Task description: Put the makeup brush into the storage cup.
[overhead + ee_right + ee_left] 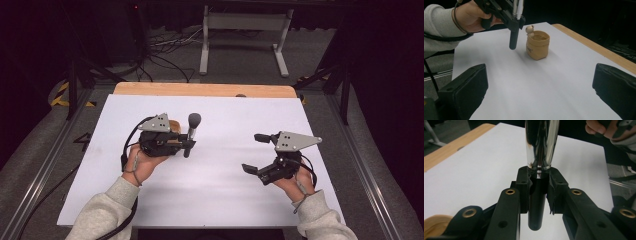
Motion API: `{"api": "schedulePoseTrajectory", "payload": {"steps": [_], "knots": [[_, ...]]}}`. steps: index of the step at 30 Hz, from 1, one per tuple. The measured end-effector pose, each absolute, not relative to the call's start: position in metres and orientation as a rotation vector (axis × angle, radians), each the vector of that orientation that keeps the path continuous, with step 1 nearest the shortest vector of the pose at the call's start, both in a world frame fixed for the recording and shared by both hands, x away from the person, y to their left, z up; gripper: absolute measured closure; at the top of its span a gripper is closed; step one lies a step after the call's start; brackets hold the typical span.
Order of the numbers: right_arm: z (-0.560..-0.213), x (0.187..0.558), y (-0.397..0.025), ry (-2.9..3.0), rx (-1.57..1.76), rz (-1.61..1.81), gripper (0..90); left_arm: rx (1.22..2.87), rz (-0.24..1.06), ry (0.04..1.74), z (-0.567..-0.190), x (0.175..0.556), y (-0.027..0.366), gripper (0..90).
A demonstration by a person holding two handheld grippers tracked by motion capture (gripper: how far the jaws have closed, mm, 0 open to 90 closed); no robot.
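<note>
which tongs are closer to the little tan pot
Left. The left tongs, shut on a brush, hang right beside the tan pot. The right tongs sit open, well off to its other side.

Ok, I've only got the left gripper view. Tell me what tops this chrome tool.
Observer: The tool held in the left claw ends in a round grey head.
Operator: Now report the right claw.
Observer: The right claw is open and empty, jaws wide apart.
Operator: Say what stands near the tool.
Observer: A tan pouch with a small bear on its rim stands upright beside the tool's black end, not touching it.
</note>
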State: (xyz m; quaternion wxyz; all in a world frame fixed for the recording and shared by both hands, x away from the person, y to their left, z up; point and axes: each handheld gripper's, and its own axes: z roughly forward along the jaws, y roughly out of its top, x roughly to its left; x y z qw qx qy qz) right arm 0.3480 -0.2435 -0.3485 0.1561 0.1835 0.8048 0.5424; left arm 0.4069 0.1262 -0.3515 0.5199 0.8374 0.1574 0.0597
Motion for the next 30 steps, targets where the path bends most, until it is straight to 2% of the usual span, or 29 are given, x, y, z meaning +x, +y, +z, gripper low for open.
{"api": "schedulePoseTrajectory", "payload": {"steps": [30], "knots": [[-0.389,0.338,-0.269,2.175,0.661,1.603,0.0,1.781,0.309,0.614,-0.362,0.424,0.149,74.0]]}}
